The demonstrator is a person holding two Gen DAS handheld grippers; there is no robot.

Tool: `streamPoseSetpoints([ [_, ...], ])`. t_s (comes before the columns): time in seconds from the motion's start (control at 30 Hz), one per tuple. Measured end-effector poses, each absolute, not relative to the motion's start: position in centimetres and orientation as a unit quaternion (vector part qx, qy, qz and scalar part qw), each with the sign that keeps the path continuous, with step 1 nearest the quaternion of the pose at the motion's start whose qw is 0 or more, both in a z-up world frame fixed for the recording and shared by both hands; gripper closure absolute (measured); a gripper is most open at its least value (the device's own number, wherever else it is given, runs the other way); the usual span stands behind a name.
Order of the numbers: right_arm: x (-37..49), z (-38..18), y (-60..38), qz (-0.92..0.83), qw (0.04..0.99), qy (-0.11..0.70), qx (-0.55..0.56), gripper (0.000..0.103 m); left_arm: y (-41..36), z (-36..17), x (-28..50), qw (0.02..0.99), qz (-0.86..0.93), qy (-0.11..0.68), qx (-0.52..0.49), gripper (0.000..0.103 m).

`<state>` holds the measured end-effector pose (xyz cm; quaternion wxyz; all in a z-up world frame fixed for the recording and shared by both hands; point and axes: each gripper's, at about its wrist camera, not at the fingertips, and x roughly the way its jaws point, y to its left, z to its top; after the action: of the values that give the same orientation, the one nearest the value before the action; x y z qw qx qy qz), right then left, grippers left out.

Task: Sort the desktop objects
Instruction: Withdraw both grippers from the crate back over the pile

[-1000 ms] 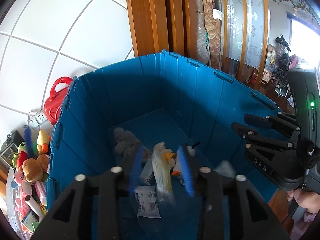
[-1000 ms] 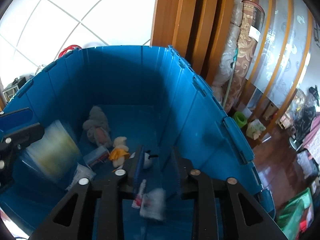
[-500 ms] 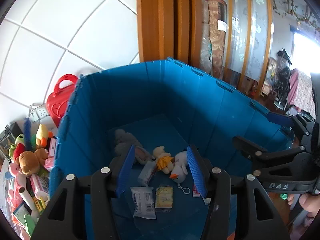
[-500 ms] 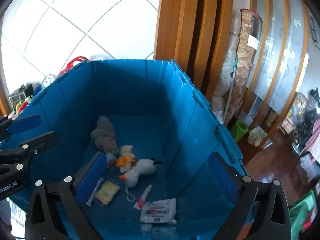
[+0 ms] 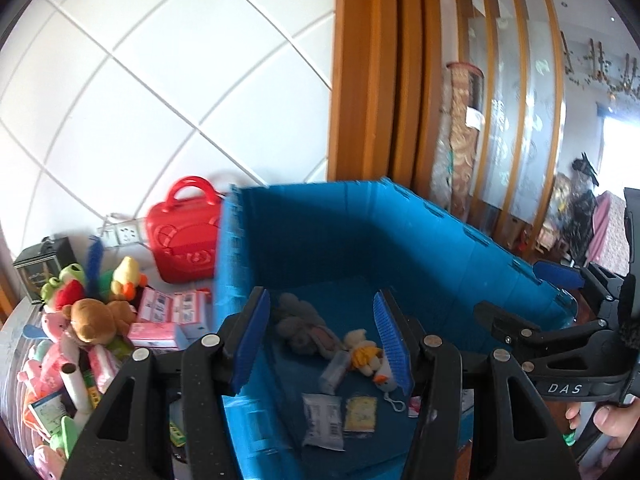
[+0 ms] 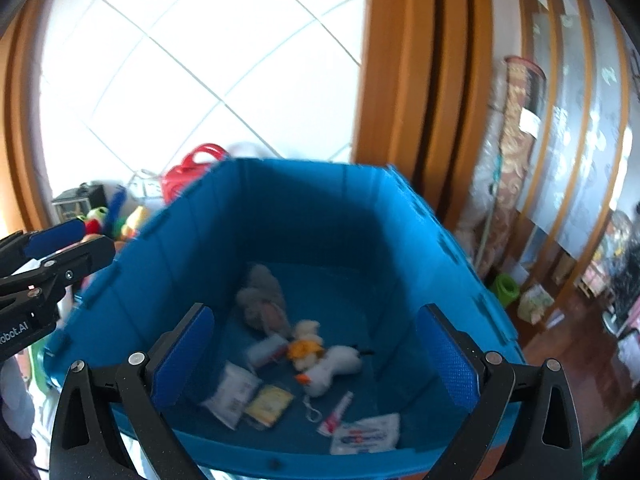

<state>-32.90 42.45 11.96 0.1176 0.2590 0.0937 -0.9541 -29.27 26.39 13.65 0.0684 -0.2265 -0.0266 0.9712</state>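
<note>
The blue bin (image 5: pixel 400 240) (image 6: pixel 280 220) holds a grey plush (image 6: pixel 262 304), a small plush in yellow (image 6: pixel 306 344), a white duck (image 6: pixel 332 368), a white packet (image 5: pixel 322 420), a yellow packet (image 5: pixel 360 414), a tube (image 6: pixel 336 416) and a wipes pack (image 6: pixel 366 436). My left gripper (image 5: pixel 324 344) hovers over the bin's near left corner, open, nothing between its blue pads. Above the near rim, my right gripper (image 6: pixel 316 360) stands wide open and empty. Each gripper shows at the edge of the other's view.
Left of the bin lies a heap of toys with a brown teddy (image 5: pixel 96 316), pink boxes (image 5: pixel 160 324) and a red case (image 5: pixel 184 236) against the tiled wall. Wooden door frames and a rolled carpet (image 6: pixel 520 128) stand behind the bin. A hand (image 5: pixel 612 420) holds the right gripper.
Both grippers let go of small packs, which now lie on the bin floor, and pulled back and up. The right jaws opened wide. The left view swung left toward the toy heap.
</note>
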Motion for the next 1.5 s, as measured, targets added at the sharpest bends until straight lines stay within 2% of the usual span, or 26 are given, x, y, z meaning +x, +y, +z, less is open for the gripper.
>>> streamPoseSetpoints([
  [0.33,-29.5,13.5,32.5,-0.953,0.179,0.103,0.222,0.0,14.0,13.3,-24.8,-0.012,0.976,-0.066,-0.205,0.05],
  [0.63,-26.3,12.6,20.3,-0.933,0.257,0.111,0.227,0.0,-1.4,9.7,-21.0,-0.107,0.959,-0.106,-0.24,0.05],
  [0.97,-25.4,5.4,10.5,-0.906,0.27,0.124,0.302,0.0,-10.1,3.9,-19.2,-0.108,0.939,-0.094,-0.314,0.05],
  [1.23,-26.5,-2.1,8.6,-0.884,0.218,0.089,0.405,0.0,-17.6,-1.6,-18.4,-0.118,0.916,-0.101,-0.369,0.05],
  [1.5,-27.1,-7.0,9.1,-0.855,0.176,0.086,0.481,0.0,-22.5,-6.6,-17.0,-0.146,0.889,-0.118,-0.418,0.05],
])
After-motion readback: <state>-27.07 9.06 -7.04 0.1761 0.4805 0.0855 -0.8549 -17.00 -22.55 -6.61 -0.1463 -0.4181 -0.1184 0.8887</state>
